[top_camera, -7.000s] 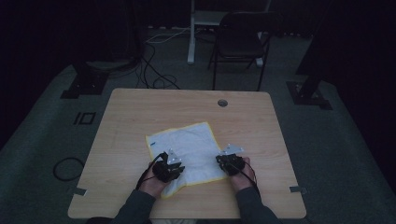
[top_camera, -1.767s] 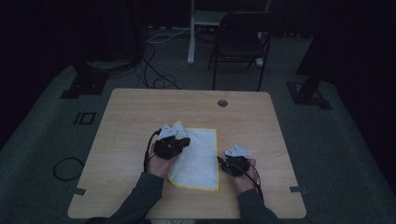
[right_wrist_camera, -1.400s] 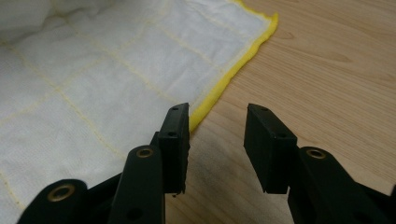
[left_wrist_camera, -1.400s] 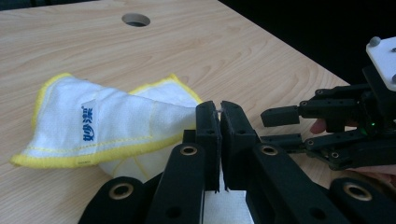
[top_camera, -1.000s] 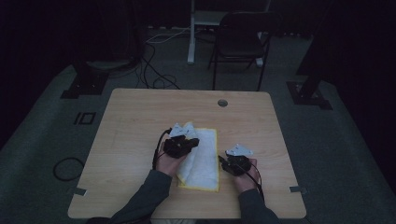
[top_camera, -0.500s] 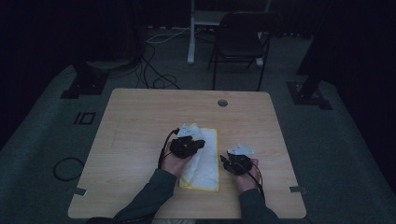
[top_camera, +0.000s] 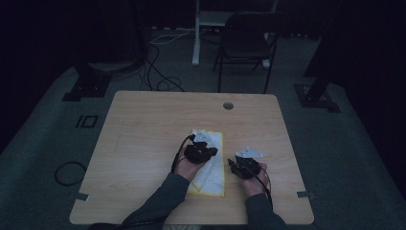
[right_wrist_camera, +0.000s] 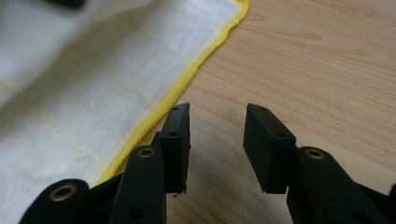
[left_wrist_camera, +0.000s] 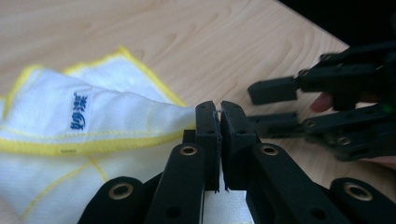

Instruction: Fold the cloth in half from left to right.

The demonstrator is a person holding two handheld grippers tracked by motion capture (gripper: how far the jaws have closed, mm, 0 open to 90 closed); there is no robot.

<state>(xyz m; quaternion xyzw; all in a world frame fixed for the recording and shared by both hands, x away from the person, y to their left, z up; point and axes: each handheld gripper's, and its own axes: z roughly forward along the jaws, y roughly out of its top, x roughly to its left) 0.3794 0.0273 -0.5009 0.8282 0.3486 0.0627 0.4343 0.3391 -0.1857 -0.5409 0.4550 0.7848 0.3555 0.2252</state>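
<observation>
Two grippers are over my table (top_camera: 143,143). My left gripper (top_camera: 207,151) sits above the cloth (top_camera: 213,175), near the table's middle. Its jaws are pressed together on a fold of the cloth (left_wrist_camera: 93,140), and a thin sliver of white fabric shows between the pads in the left gripper view. The pinched corner is lifted off the wood, with the yellow hem running across it and a small label (left_wrist_camera: 79,111) with blue characters facing the camera. Beneath it, another layer of the cloth lies flat on the table, its yellow edge angled away toward the far side.

My right gripper (top_camera: 234,165) is just beside the cloth's right edge, resting low over bare wood. Its jaws stand apart with nothing between them; in the right gripper view (right_wrist_camera: 217,144) I see plain table (right_wrist_camera: 327,70) in the gap, and the cloth's yellow border (right_wrist_camera: 173,100) runs just beside the left jaw. From the left gripper view, the right gripper (left_wrist_camera: 280,107) lies close by, pointing toward my left one, with fingertips (left_wrist_camera: 321,101) showing behind it.

In the high view the cloth looks like a narrow folded strip, running from near the front edge toward the centre. A small round hole (top_camera: 228,105) sits near the table's far edge, and a chair (top_camera: 249,43) stands beyond it on the floor.
</observation>
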